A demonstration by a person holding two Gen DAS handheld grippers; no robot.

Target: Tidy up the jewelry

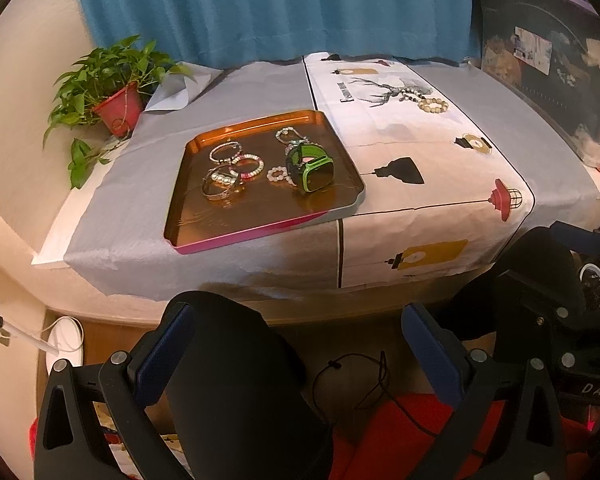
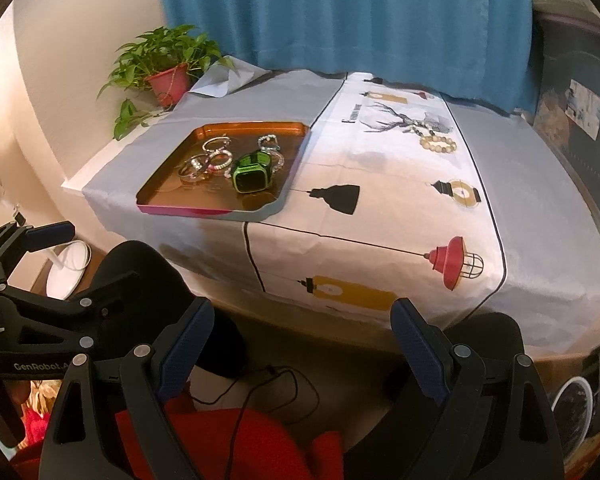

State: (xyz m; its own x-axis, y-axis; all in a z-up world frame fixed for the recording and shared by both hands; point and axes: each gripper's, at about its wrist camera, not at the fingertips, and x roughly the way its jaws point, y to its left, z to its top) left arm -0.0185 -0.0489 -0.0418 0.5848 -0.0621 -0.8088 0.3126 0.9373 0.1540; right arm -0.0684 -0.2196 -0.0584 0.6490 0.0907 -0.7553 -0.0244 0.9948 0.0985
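Observation:
An orange tray (image 1: 204, 224) (image 2: 160, 196) sits on the table's left part. It holds a green and black watch (image 1: 312, 170) (image 2: 252, 170), several bead and metal bracelets (image 1: 230, 170) (image 2: 204, 162) and a small white bead ring (image 1: 278, 175). A cream bead bracelet (image 1: 432, 105) (image 2: 438, 144) lies on the white patterned cloth at the far right, outside the tray. My left gripper (image 1: 298, 344) and right gripper (image 2: 302, 344) are both open and empty, held below the table's near edge.
A potted green plant (image 1: 116, 92) (image 2: 168, 72) stands at the table's far left corner. A blue curtain (image 1: 268, 8) hangs behind the table. A black chair back (image 1: 240, 360) and red cloth (image 2: 240, 440) lie below the grippers. A dark cabinet (image 1: 548, 60) is at right.

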